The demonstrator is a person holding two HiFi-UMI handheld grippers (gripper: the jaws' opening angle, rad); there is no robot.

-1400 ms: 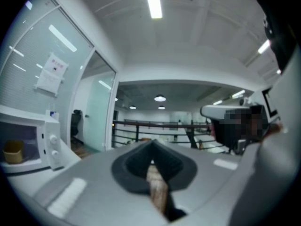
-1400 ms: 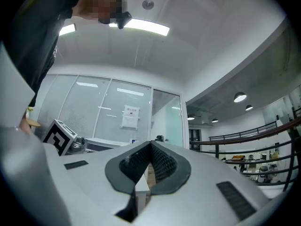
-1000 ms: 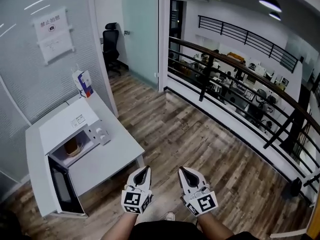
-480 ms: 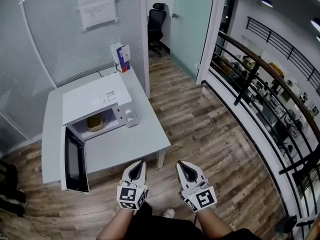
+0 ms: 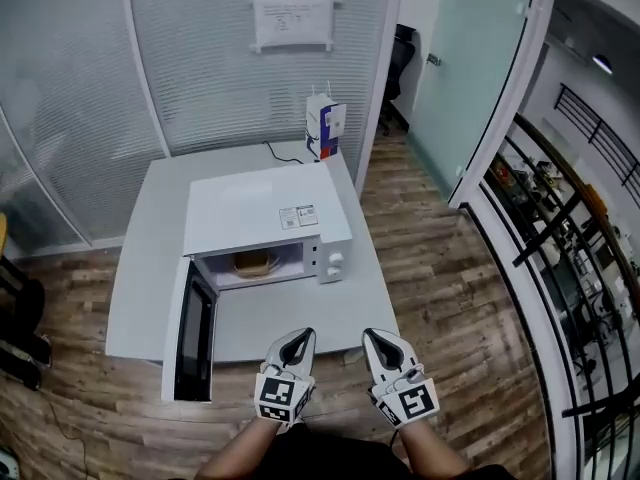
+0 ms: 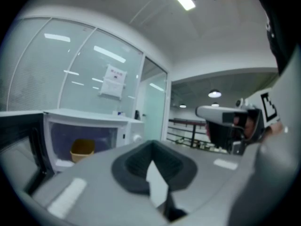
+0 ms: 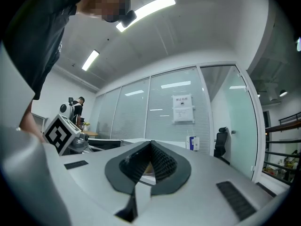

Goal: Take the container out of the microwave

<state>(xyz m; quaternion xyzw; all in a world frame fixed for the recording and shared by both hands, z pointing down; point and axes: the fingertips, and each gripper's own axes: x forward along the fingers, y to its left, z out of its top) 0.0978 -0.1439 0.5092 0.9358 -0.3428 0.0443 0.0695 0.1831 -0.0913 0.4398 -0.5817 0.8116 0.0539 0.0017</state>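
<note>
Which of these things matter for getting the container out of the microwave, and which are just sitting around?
For the job: microwave, open door, container inside, left gripper, right gripper, both shut and empty.

Just sitting around: carton, wall notice, office chair.

The microwave (image 5: 262,213) has a smooth, matt white shell, and its door (image 5: 194,336) is glossy dark glass. The table (image 5: 150,258) is matt pale grey, and the floor (image 5: 440,288) is wood-grain planks.

Both white, pointed: left hand-held gripper (image 5: 299,339), right hand-held gripper (image 5: 374,339). Inner pads (image 7: 162,163) dark, ribbed; 1 cube (image 5: 279,399) with black-and-white square markers on each. Worn: dark top (image 5: 330,465).
</note>
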